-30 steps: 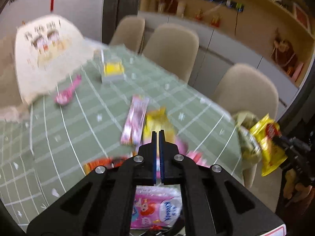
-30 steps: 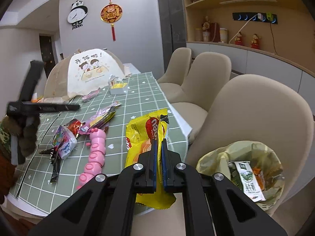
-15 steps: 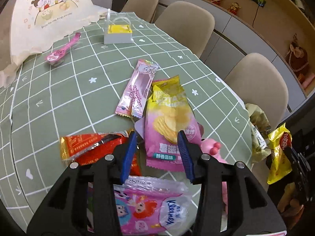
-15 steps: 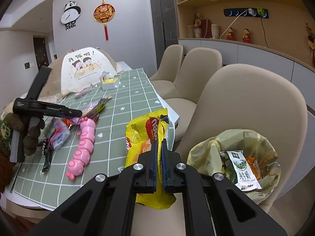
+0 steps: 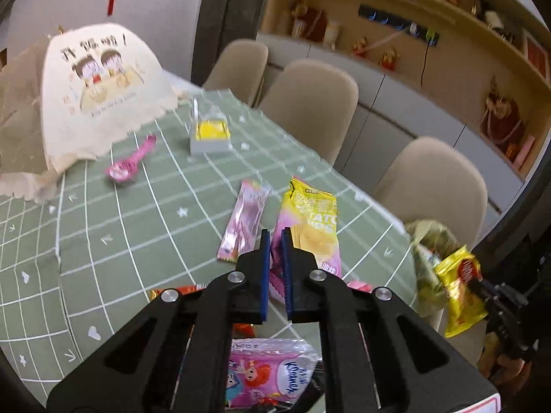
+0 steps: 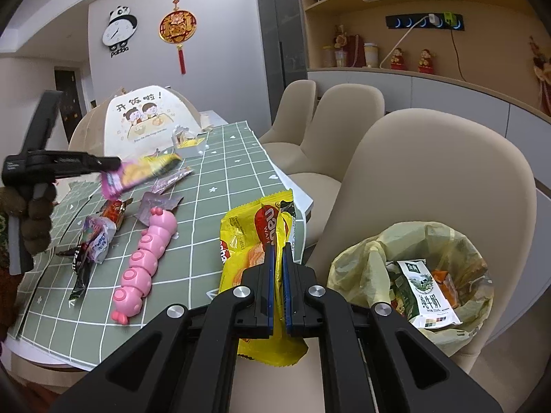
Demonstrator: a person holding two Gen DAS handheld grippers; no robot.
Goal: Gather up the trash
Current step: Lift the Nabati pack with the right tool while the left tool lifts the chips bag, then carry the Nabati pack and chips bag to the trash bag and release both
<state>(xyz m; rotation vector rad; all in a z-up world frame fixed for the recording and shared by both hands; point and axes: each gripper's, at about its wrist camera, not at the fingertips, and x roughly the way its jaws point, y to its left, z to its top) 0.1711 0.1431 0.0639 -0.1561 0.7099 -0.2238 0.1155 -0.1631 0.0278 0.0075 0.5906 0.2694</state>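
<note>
Crinkly pink-and-yellow chip bag (image 5: 311, 227) pinched in left gripper (image 5: 275, 237), lifted flat

We're in a home dining room: ahead of the tool runs a counter under a green grid cloth (image 5: 131, 241), beige dining chairs (image 5: 310, 103) along its right side, a panda clock (image 6: 117, 32) and red hanging charm (image 6: 178, 27) on the far wall, figurines on wooden shelving (image 6: 396, 17) beyond the chairs.

Both wrist views look down-forward, close; share green table (image 5: 144, 241) (image 6: 237, 186).
</note>
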